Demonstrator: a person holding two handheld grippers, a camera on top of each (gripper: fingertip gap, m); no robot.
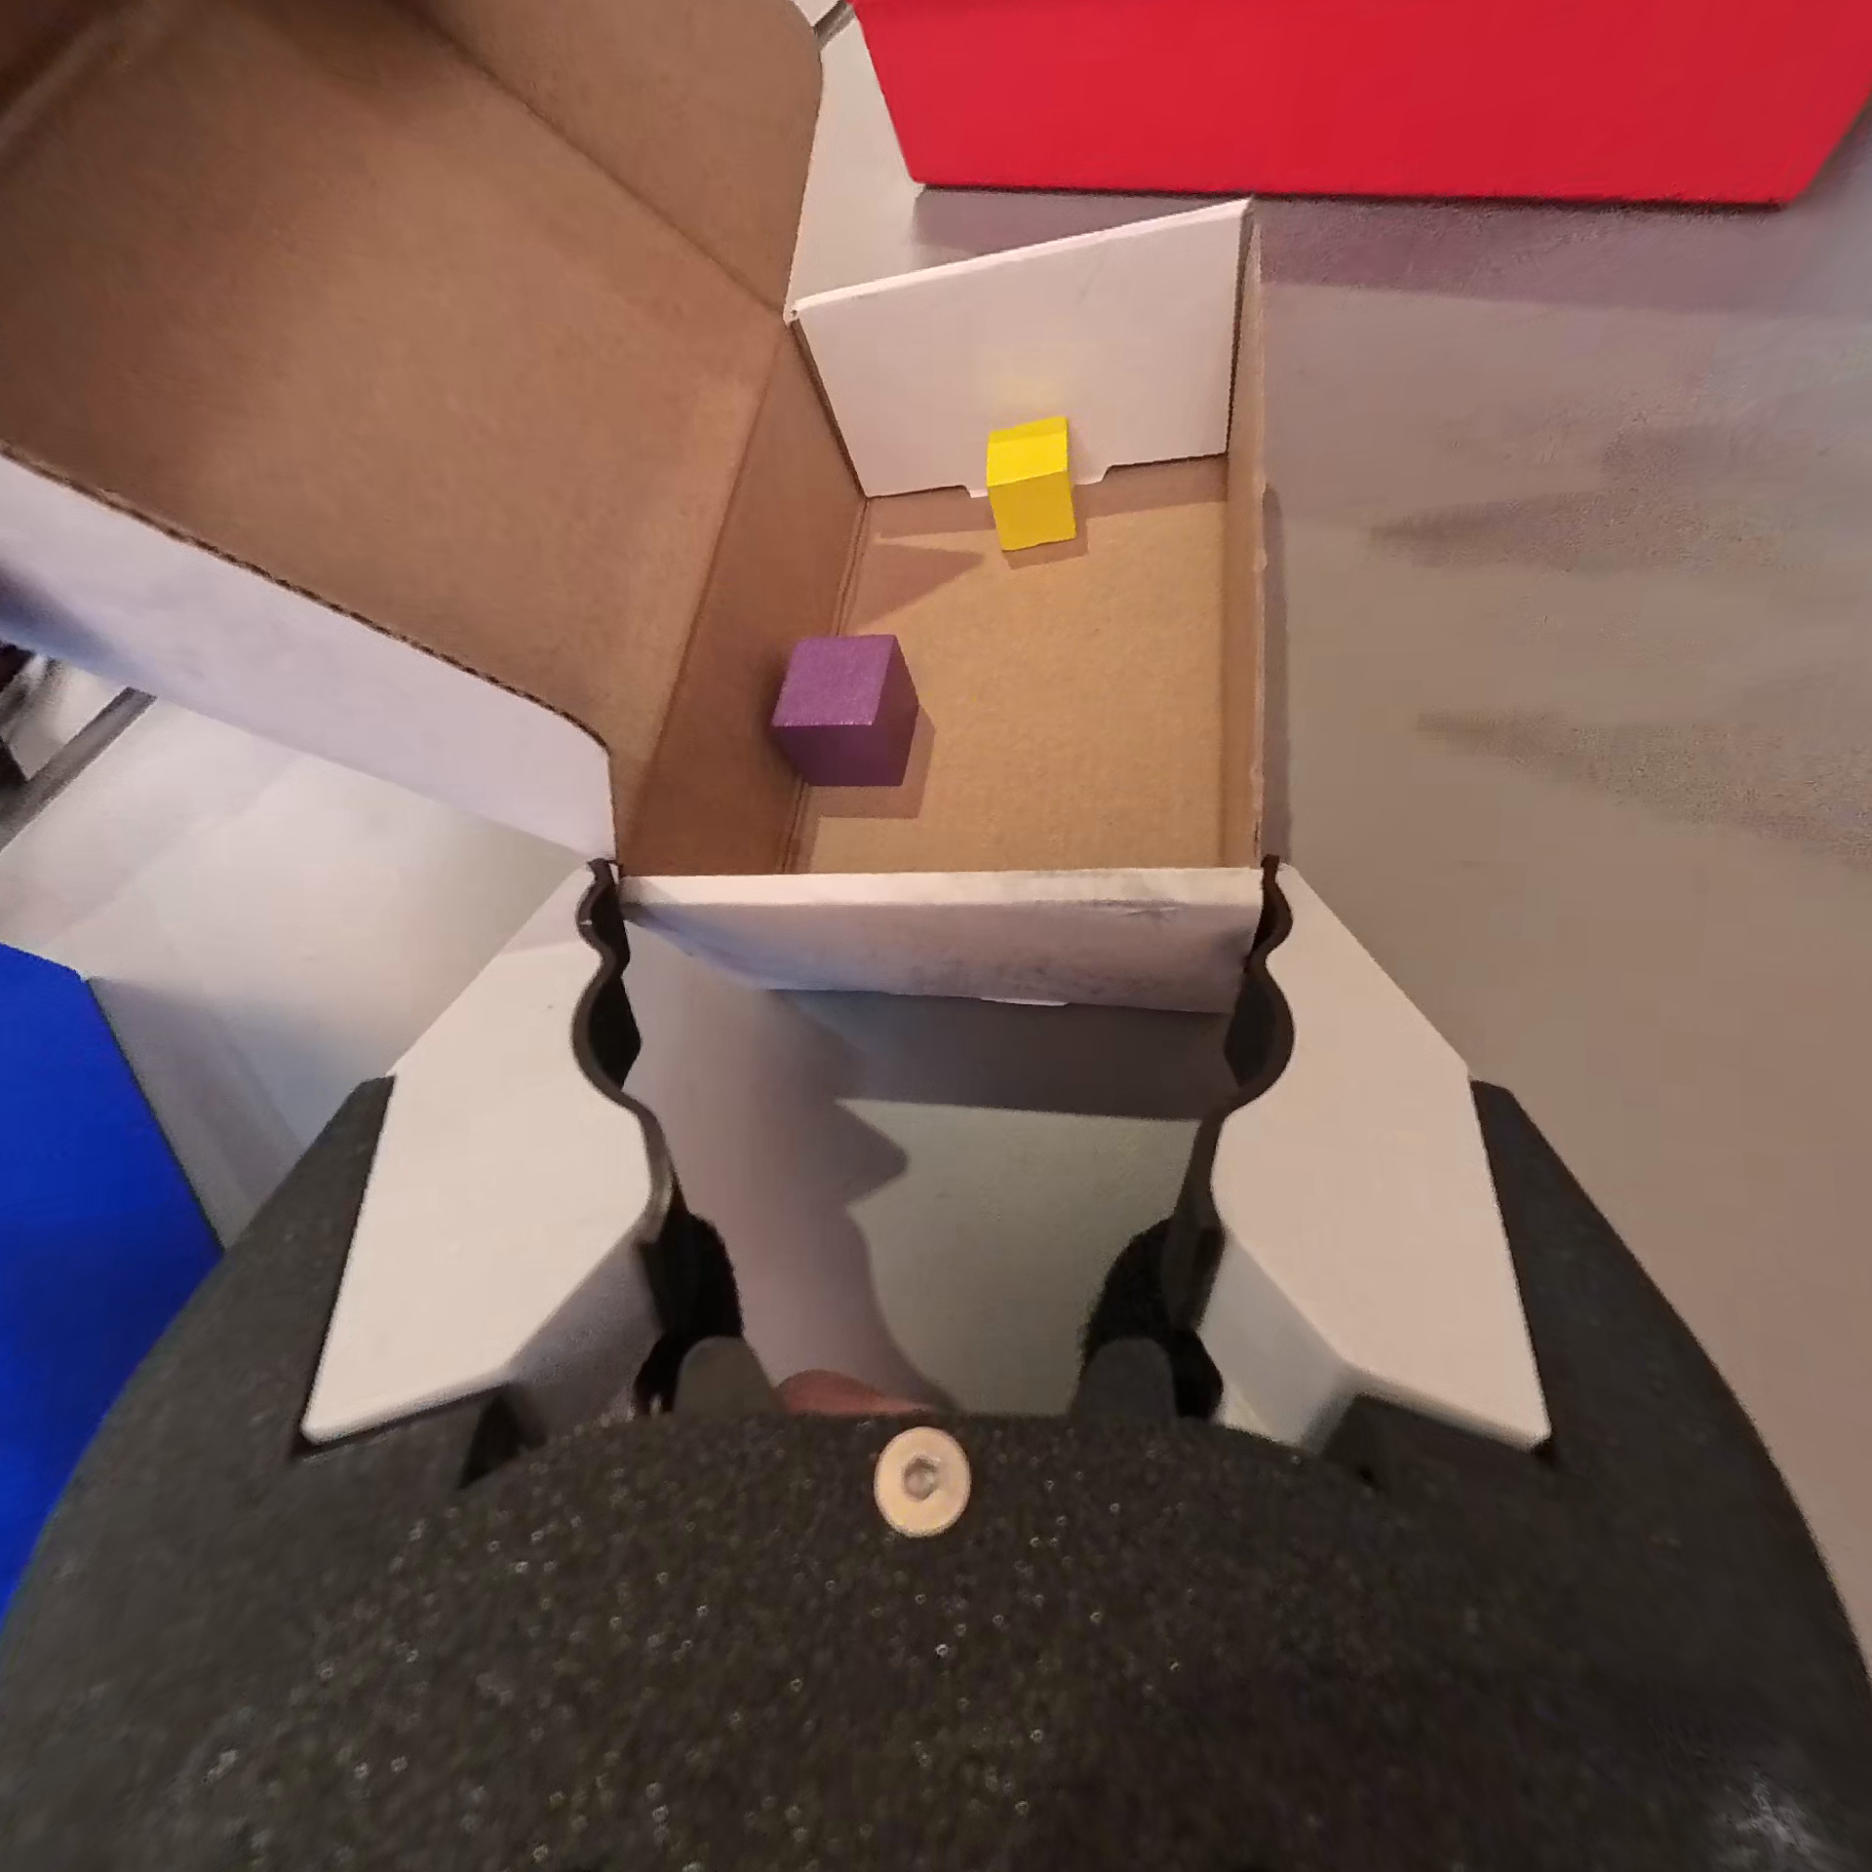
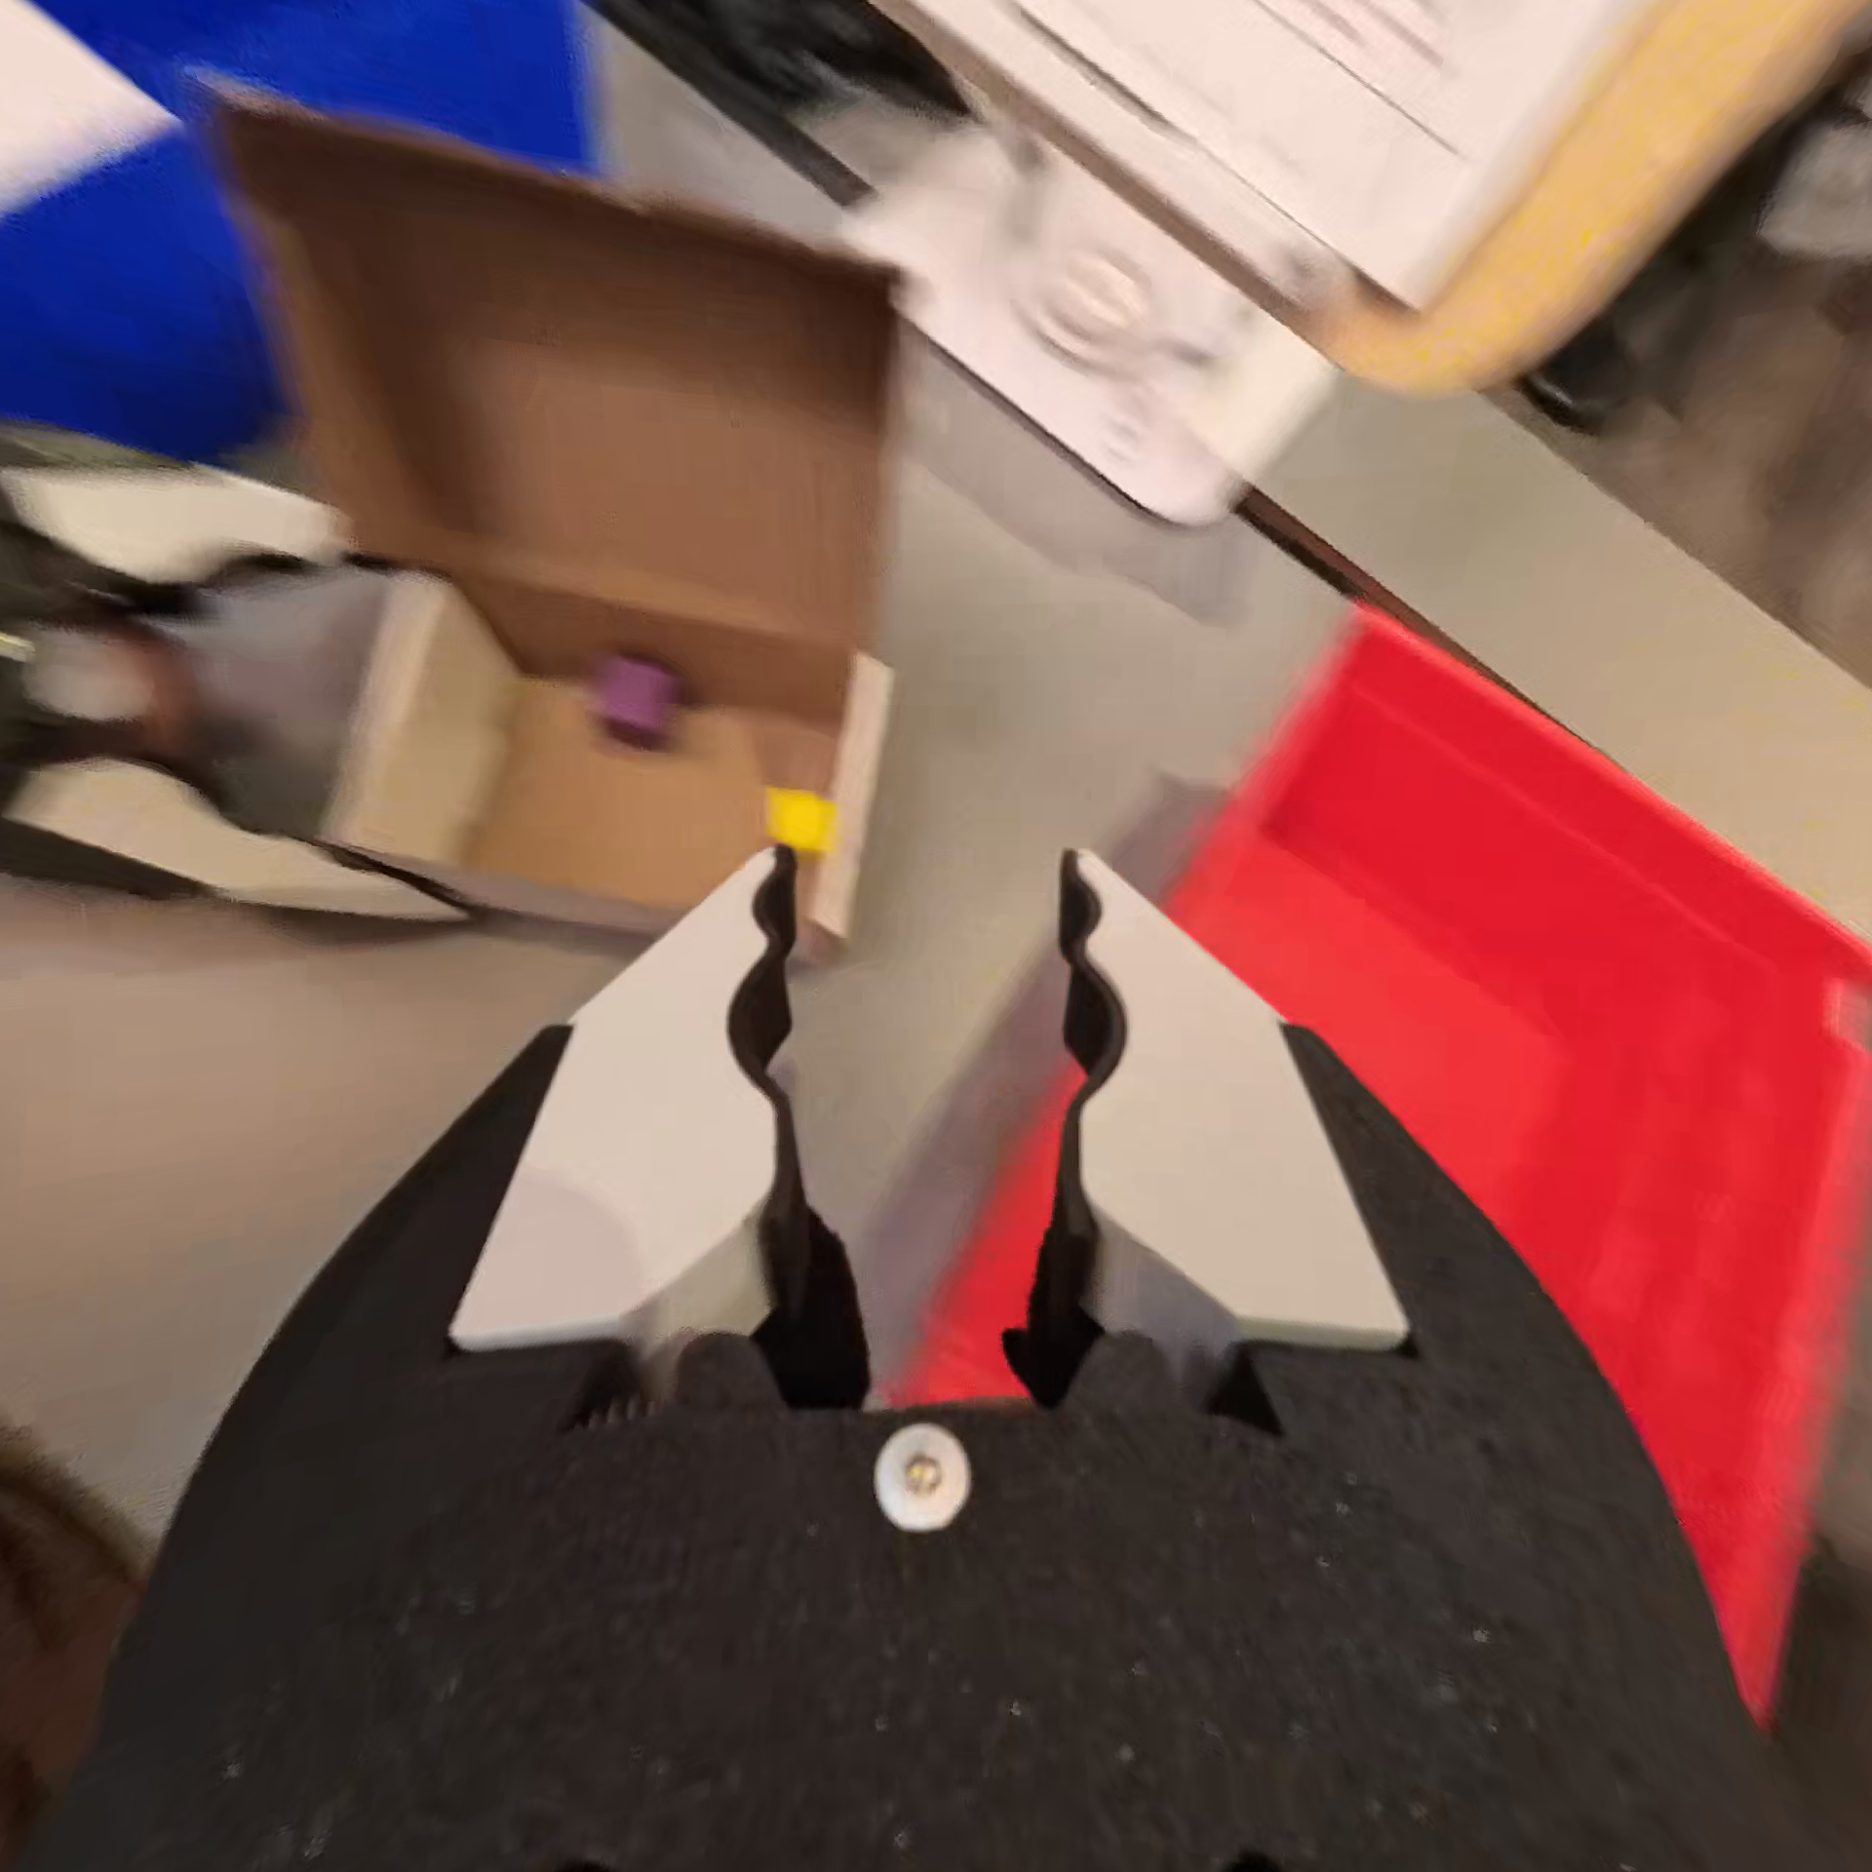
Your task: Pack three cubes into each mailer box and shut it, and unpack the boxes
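An open white mailer box (image 1: 1013, 385) with a brown inside stands on the grey table, its lid (image 1: 355, 355) raised to the left. A purple cube (image 1: 846, 709) and a yellow cube (image 1: 1030, 486) lie in it, apart from each other. My left gripper (image 1: 934, 881) is wide open, with its fingertips (image 1: 598, 891) at the two near corners of the box. The right wrist view is blurred. It shows the box (image 2: 608, 405), the purple cube (image 2: 633, 694) and the yellow cube (image 2: 800, 819). My right gripper (image 2: 920, 861) is open and empty above the table beside the box.
A red bin (image 1: 1317, 91) stands beyond the box and shows beside my right gripper (image 2: 1519, 962). A blue bin (image 1: 61, 1216) is at the left and also shows in the right wrist view (image 2: 152, 253). A white object (image 2: 1114, 334) and a wooden edge (image 2: 1469, 334) lie past the table. My right fingertips sit around 20 centimetres from my left ones. My left tips are roughly 5 centimetres from the purple cube (image 1: 846, 709).
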